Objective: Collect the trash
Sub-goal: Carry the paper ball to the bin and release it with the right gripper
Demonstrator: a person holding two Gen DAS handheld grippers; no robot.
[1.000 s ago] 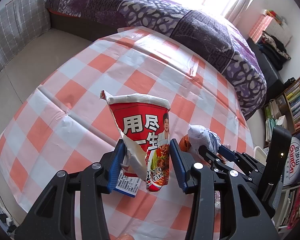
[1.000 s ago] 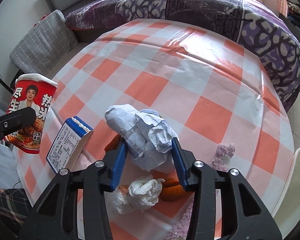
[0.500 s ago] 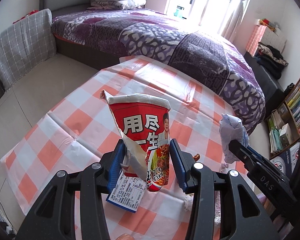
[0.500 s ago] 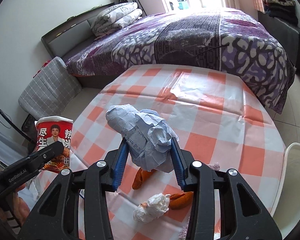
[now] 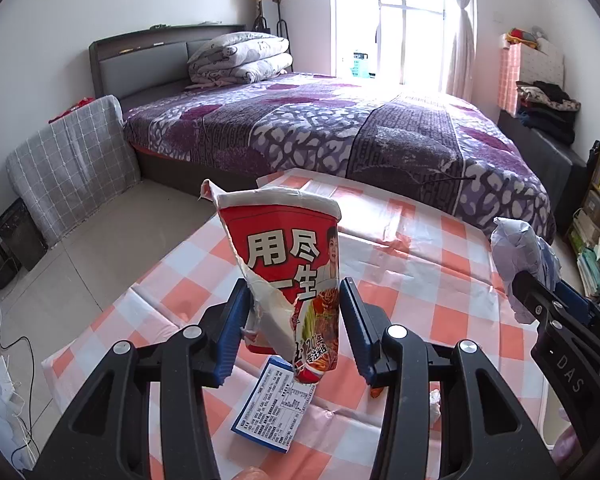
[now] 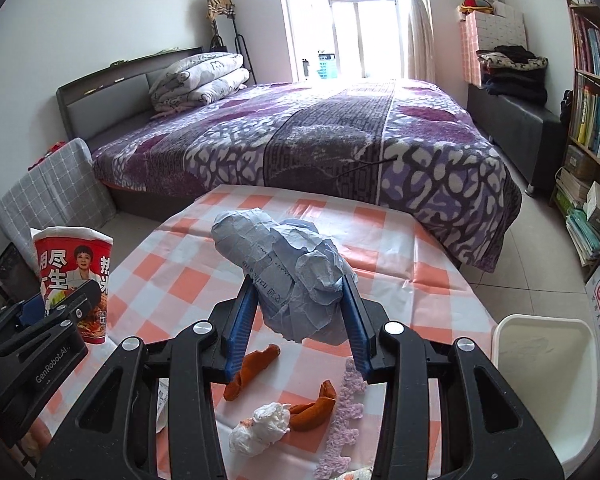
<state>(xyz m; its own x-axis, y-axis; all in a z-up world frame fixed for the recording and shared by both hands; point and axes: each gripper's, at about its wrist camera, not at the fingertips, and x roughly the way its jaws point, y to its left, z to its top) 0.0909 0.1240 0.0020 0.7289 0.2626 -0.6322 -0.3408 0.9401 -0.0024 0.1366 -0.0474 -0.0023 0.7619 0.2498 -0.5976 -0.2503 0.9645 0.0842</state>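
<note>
My left gripper is shut on a torn red instant-noodle cup and holds it above the checked table. The cup also shows at the left of the right wrist view. My right gripper is shut on a crumpled blue-grey paper ball, also lifted; the ball shows at the right of the left wrist view. On the table below lie a small blue-and-white box, orange peels, a white crumpled wrapper and a pink fuzzy strip.
A white bin stands by the table's right side. A purple-covered bed lies beyond the table. A bookshelf is at the right and a grey checked cushion leans at the left by the bed.
Both grippers have risen with their loads and tilted up. The room and bed have come into view, and the table has dropped lower in both views.
</note>
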